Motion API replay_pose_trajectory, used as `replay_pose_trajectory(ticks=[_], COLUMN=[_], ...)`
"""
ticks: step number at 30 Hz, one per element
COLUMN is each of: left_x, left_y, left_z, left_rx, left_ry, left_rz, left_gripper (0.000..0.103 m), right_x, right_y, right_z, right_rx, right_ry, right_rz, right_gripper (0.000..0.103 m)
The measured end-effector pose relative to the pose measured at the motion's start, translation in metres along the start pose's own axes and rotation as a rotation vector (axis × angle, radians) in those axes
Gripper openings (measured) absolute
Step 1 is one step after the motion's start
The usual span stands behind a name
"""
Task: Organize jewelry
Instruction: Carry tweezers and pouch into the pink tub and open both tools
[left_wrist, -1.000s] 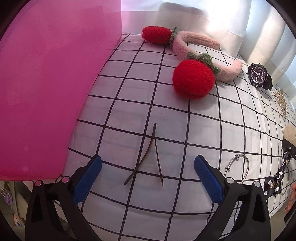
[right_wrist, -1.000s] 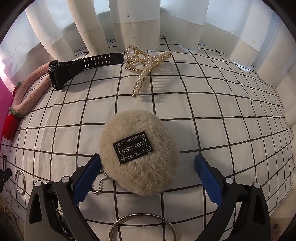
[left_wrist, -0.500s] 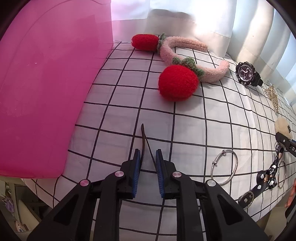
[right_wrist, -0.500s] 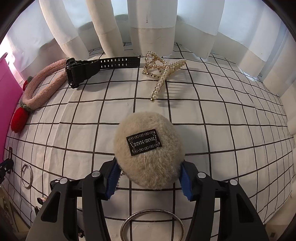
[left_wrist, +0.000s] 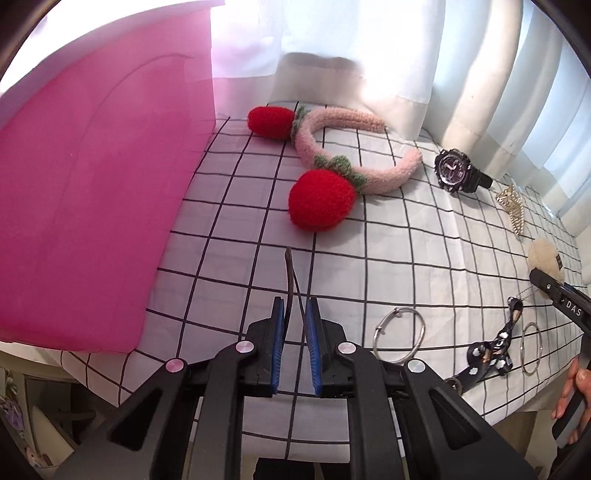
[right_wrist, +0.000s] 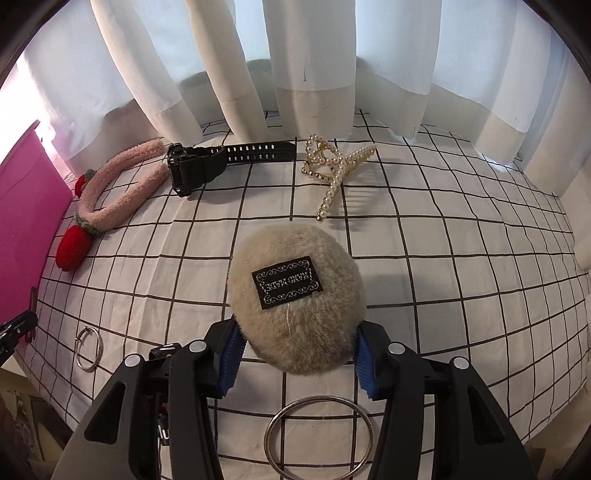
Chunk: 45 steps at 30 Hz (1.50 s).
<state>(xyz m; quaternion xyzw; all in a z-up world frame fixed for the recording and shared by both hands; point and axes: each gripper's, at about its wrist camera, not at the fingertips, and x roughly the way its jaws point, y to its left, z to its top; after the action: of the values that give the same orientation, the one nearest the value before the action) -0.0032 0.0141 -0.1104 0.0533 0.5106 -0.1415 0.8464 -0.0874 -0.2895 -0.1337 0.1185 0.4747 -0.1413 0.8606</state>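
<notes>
A thin dark hairpin (left_wrist: 289, 273) sticks up between the blue pads of my left gripper (left_wrist: 295, 306). The jaws are closing, pinched on the pin's two legs, and it hangs just above the checked cloth (left_wrist: 406, 258). In the right wrist view my right gripper (right_wrist: 297, 328) is shut on a beige fluffy pom-pom (right_wrist: 295, 258) with a black label. Its pads press into the fur on both sides. The pom-pom (left_wrist: 545, 254) also shows at the far right of the left wrist view.
A pink box (left_wrist: 92, 184) stands at the left. A strawberry headband (left_wrist: 332, 173), a black watch (left_wrist: 452, 171) and a pearl claw clip (right_wrist: 332, 170) lie along the curtain. Metal bangles (left_wrist: 399, 332) (right_wrist: 319, 432) and a black strap (left_wrist: 491, 350) lie near the front edge.
Both grippers went from wide open to closed, the left on the hairpin and the right on the pom-pom. Both have then risen a little off the cloth.
</notes>
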Motion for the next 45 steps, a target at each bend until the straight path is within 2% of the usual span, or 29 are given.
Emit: replay_pose_trajectory(ticks=[9,14,19,23,29,34,41,45], left_x=[-0.075,-0.123,-0.165,-0.182,-0.174,-0.152,-0.120,-0.109], left_y=[-0.015,0.001,0.043,0.089,0.158,0.199,0.228,0.235], left_z=[0.037,0.068,0.092,0.102,0.101,0.093,0.088,0.090], left_rx=[-0.006,-0.052,-0.128,-0.196,-0.290,-0.352,-0.400,-0.404], left_ry=[-0.136,-0.236,-0.325,-0.357,-0.314,-0.236,-0.130,-0.101], left_rz=[-0.057,-0.031,0.039,0.132,0.259,0.285,0.292,0.297], left_gripper=[0.013,0.013,0.013,0.013,0.014,0.014,0.017,0.021], right_x=[-0.072,-0.110,-0.136,-0.146,-0.136,-0.121,-0.076,-0.064], right_y=[0.040,0.086,0.151,0.217,0.322,0.394,0.437,0.450], right_z=[0.038,0.070,0.102,0.122,0.136,0.129,0.126,0.125], right_rx=[-0.065,-0.157,-0.255,-0.365,-0.535,-0.661,-0.732,-0.751], right_ry=[-0.117,-0.205,-0.283,-0.319,-0.281,-0.219,-0.105,-0.091], right_rz=[0.099,0.182,0.296,0.392,0.498,0.507,0.456,0.407], right_gripper=[0.049,0.049,0.049,0.049,0.049,0.049,0.049,0.051])
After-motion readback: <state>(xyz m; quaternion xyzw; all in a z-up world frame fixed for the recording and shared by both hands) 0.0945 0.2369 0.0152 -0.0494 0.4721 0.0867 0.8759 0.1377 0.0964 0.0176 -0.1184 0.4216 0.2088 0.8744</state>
